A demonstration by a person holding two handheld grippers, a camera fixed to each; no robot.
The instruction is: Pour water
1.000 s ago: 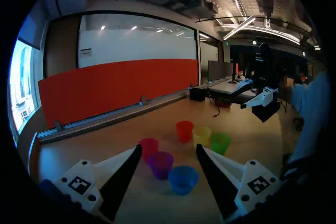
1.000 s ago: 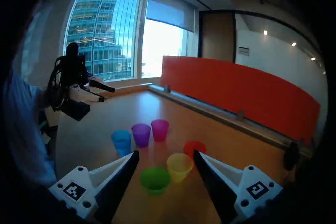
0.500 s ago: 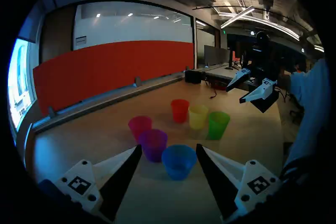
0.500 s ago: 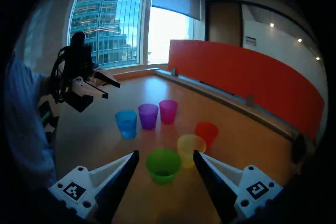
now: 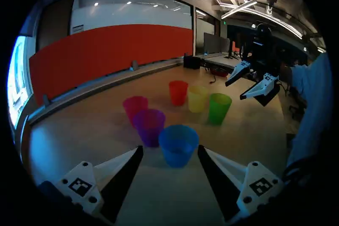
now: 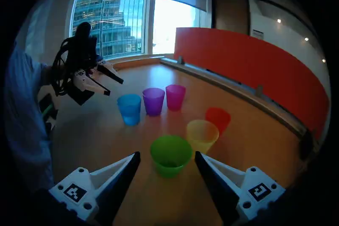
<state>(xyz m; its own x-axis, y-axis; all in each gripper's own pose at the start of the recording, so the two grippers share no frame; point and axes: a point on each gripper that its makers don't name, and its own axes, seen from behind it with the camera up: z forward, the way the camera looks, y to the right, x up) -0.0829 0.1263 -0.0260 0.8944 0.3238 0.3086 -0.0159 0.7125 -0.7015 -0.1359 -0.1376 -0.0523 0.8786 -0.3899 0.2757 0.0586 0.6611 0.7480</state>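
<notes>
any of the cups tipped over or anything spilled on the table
Nothing stands out. The blue cup, purple cup, pink cup, red cup, yellow cup and green cup all stand upright, and the table looks dry.

The way ahead of the spread left tool (image 5: 169, 148) is blocked by the blue cup (image 5: 178, 143), that of the spread right tool (image 6: 167, 154) by the green cup (image 6: 170, 160). A bare strip of bench (image 6: 169, 120) is left between the two rows of cups; open bench is seen around them.
</notes>
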